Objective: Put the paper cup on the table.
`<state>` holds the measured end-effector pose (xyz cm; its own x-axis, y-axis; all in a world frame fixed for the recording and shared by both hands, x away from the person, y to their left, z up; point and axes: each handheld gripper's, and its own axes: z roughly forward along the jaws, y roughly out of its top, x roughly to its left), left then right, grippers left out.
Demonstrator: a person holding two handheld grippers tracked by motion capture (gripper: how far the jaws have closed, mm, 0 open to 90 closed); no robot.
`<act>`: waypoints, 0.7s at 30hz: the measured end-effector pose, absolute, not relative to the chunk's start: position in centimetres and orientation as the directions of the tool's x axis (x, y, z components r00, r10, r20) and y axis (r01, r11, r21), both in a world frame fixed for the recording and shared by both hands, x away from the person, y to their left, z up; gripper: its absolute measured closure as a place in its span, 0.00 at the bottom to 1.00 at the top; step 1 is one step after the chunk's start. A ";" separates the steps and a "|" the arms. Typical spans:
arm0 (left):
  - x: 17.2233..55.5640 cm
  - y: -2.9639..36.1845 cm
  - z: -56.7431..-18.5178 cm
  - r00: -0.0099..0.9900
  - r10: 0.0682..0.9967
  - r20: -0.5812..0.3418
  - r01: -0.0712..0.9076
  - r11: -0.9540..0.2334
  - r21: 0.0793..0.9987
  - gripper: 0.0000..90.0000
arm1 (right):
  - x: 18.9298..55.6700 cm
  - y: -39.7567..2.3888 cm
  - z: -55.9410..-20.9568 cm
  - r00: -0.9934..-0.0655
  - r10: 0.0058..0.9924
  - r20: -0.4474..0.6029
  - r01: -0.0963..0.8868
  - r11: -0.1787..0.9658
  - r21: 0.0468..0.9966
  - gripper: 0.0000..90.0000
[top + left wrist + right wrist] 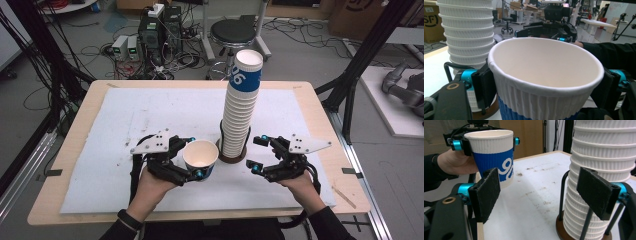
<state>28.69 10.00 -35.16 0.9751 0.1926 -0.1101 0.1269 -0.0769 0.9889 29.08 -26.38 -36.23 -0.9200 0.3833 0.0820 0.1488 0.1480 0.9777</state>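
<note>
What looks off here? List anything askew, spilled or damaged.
The tall cup stack in its wire holder leans a little, its top off to the right. The white mat carries dark smudges and specks. The single cup in the left gripper looks whole, empty and unspilled.

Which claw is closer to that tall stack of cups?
The right claw. It sits just beside the stack of cups, jaws open and empty. The left claw is a bit farther off on the other side, holding a single cup.
</note>
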 end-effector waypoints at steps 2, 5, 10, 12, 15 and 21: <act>28.7 10.0 -35.2 0.975 0.194 -0.109 0.126 -0.077 0.989 0.24 | 29.1 -26.6 -36.2 -0.918 0.388 0.080 0.147 0.148 0.978 0.22; 28.7 10.0 -35.2 0.975 0.192 -0.115 0.131 -0.070 0.989 0.24 | 29.1 -26.8 -36.2 -0.917 0.391 0.084 0.152 0.146 0.978 0.22; 28.6 10.1 -35.1 0.974 0.195 -0.111 0.127 -0.072 0.989 0.24 | 29.1 -26.8 -36.1 -0.918 0.389 0.082 0.150 0.149 0.977 0.22; 28.5 10.1 -35.0 0.975 0.194 -0.108 0.123 -0.071 0.990 0.24 | 29.1 -26.7 -36.1 -0.919 0.387 0.075 0.142 0.148 0.979 0.22; 28.5 10.1 -34.9 0.974 0.199 -0.105 0.122 -0.075 0.990 0.24 | 29.0 -26.7 -36.1 -0.919 0.386 0.078 0.146 0.150 0.978 0.22; 28.6 10.4 -34.8 0.972 0.208 -0.108 0.124 -0.066 0.990 0.24 | 29.1 -26.9 -36.1 -0.919 0.386 0.073 0.140 0.147 0.979 0.22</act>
